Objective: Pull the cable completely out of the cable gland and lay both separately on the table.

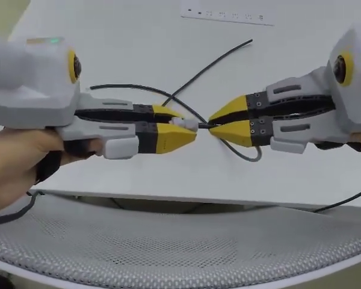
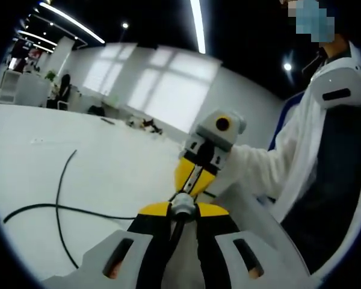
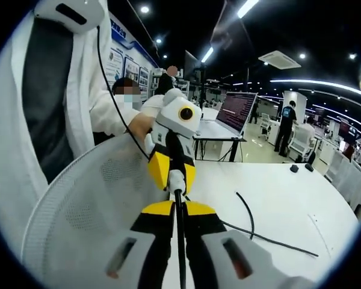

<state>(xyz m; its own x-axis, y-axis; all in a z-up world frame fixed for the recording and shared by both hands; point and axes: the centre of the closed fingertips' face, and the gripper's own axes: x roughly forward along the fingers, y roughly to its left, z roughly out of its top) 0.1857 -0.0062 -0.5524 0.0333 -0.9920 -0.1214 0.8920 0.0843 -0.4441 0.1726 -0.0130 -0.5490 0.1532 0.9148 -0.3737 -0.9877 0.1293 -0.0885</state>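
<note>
— Where does the job stand?

— Early, I'd say. The left gripper (image 2: 182,209) has its yellow jaws closed down on the small white gland (image 1: 185,124), which sits right at their tips. The right gripper (image 3: 179,208) faces it nose to nose, jaws pinched almost together on the black cable (image 3: 181,253) just where it leaves the gland.

— So the cable isn't out?

— Not as far as I can see. In the right gripper view the cable runs straight from between its jaws into the gland, with barely any gap between the two grippers. The rest of the cable trails off behind, crossing itself loosely on the white counter (image 1: 138,48).

— And the gland, is it on the counter?

— No, it's held up in the air near the front edge, above a grey mesh chair back (image 1: 168,241).

— What's left, then?

— Nearly everything, in my view: draw the two grippers apart until the cable's end slips free of the gland, then set each piece down on the counter, apart from the other.
</note>
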